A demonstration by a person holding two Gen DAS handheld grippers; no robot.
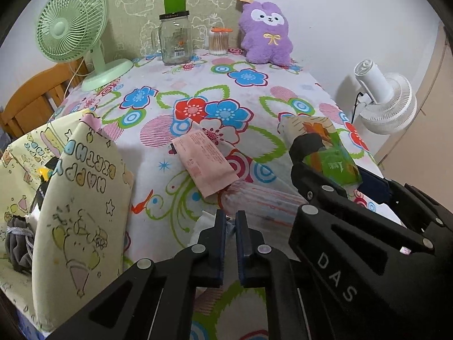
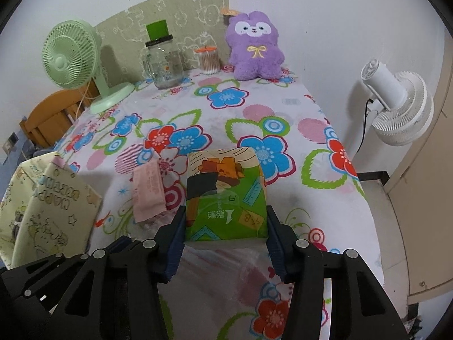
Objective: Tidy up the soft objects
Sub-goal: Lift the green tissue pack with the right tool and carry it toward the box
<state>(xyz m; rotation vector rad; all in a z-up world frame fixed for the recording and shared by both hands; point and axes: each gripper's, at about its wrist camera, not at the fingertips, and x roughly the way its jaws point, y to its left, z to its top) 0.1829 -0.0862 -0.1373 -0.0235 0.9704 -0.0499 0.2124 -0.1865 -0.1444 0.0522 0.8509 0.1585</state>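
My right gripper [image 2: 225,232] is shut on a green tissue pack [image 2: 226,198] and holds it above the flowered table; the pack also shows in the left wrist view [image 1: 325,153]. My left gripper [image 1: 230,226] is nearly shut with a narrow gap, over clear plastic packs [image 1: 263,204]; whether it pinches anything I cannot tell. A pink flat packet [image 1: 203,161] lies mid-table, also in the right wrist view [image 2: 148,195]. A yellow "Happy Birthday" gift bag [image 1: 82,206] stands open at the left, dark items inside. A purple plush [image 1: 266,34] sits at the back.
At the back stand a green desk fan [image 1: 73,28], a glass jar mug [image 1: 174,39] and a cotton swab box [image 1: 218,41]. A white fan [image 2: 396,104] stands off the table's right edge. A wooden chair [image 1: 31,96] is at the left.
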